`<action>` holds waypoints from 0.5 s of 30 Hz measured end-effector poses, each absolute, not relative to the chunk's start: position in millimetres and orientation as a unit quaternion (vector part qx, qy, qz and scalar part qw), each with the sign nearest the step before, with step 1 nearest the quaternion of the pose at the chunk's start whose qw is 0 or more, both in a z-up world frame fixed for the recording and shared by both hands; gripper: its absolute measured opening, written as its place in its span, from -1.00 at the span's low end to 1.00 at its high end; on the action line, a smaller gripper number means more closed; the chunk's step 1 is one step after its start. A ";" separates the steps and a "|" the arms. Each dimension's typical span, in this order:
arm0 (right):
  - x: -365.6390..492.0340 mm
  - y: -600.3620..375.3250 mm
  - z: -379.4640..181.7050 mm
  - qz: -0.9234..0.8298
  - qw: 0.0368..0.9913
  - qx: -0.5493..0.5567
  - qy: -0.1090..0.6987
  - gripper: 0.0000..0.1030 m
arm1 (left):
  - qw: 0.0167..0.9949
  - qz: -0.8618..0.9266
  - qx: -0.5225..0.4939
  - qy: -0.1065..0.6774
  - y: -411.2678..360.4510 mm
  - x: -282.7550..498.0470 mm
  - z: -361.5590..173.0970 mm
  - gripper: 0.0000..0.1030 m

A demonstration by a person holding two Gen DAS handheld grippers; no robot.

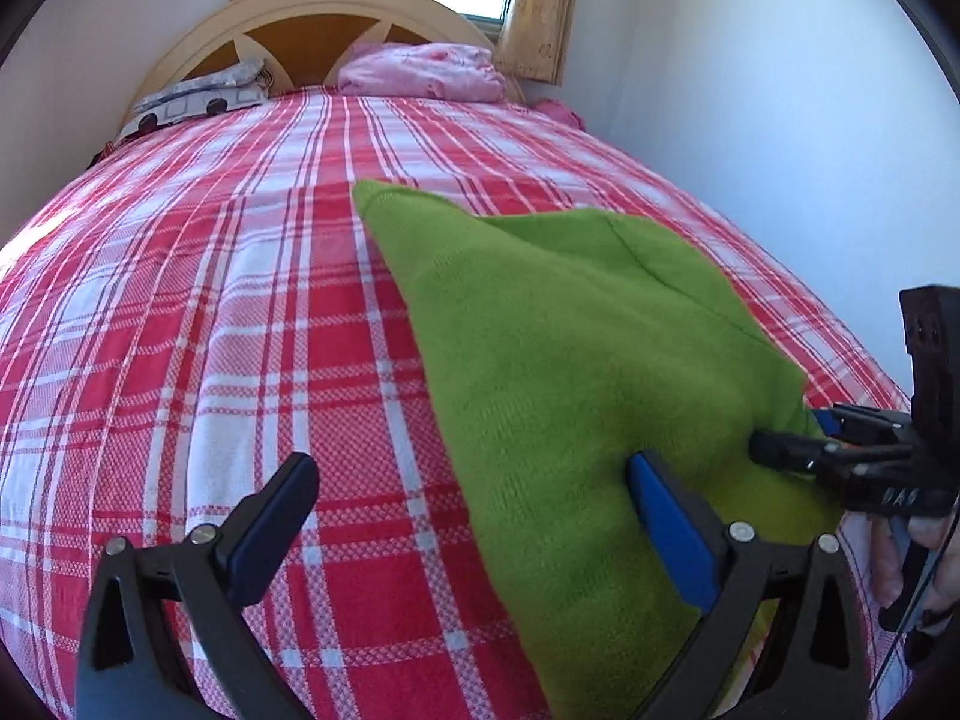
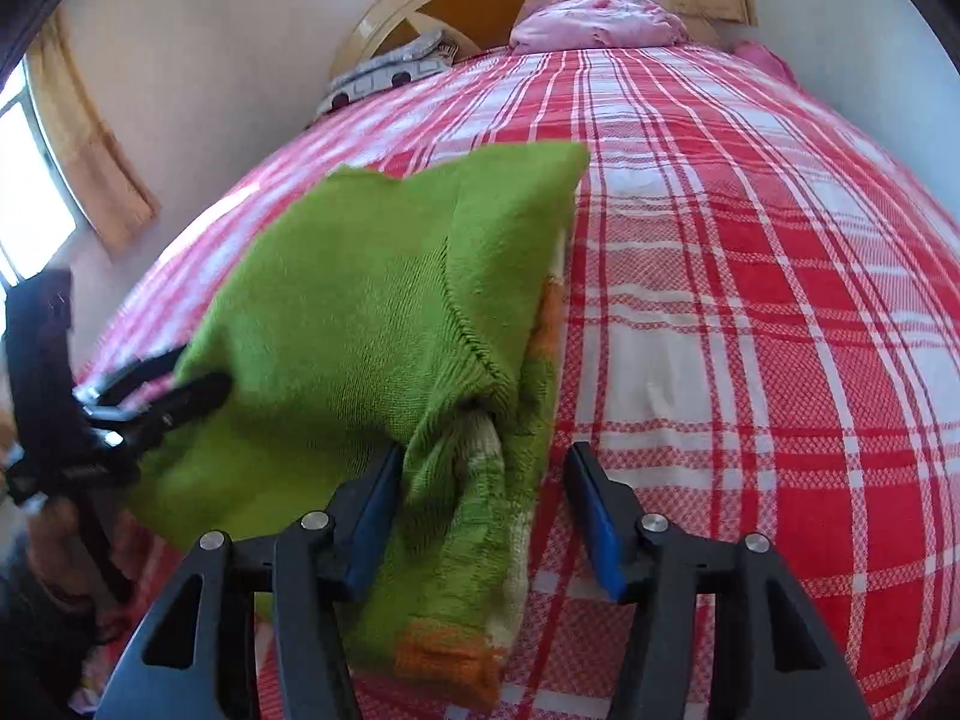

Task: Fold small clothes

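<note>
My left gripper (image 1: 474,516) has two black plastic fingers (image 1: 282,498) that taper forward, each lined inside with a flat blue pad (image 1: 672,534). Round silver screws (image 1: 203,534) sit at the pivots of the black linkage arms, which have triangular cut-outs. My right gripper (image 2: 483,504) is built the same: black fingers, blue pads, silver screw heads. Seen from the side, it shows a black upright block (image 1: 933,348) with small holes and pale lettering too blurred to read.
</note>
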State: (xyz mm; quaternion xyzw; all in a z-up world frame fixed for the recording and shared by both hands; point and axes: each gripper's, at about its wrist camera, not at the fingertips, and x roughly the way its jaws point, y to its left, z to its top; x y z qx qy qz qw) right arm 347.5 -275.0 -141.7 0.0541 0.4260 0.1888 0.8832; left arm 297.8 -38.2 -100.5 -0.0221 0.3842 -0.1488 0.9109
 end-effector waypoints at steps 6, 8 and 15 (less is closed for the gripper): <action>326.2 -261.3 -67.5 0.164 0.938 0.019 0.305 0.12 | 0.911 -0.151 -0.044 0.382 -30.6 292.9 -101.1 1.00; 336.6 -235.6 -57.7 0.202 0.928 0.001 0.312 0.12 | 0.908 -0.150 -0.053 0.388 -28.5 292.3 -102.4 1.00; 393.8 -128.5 -104.9 0.269 0.857 -0.093 0.429 0.12 | 0.896 -0.150 -0.081 0.409 -21.4 279.0 -109.2 1.00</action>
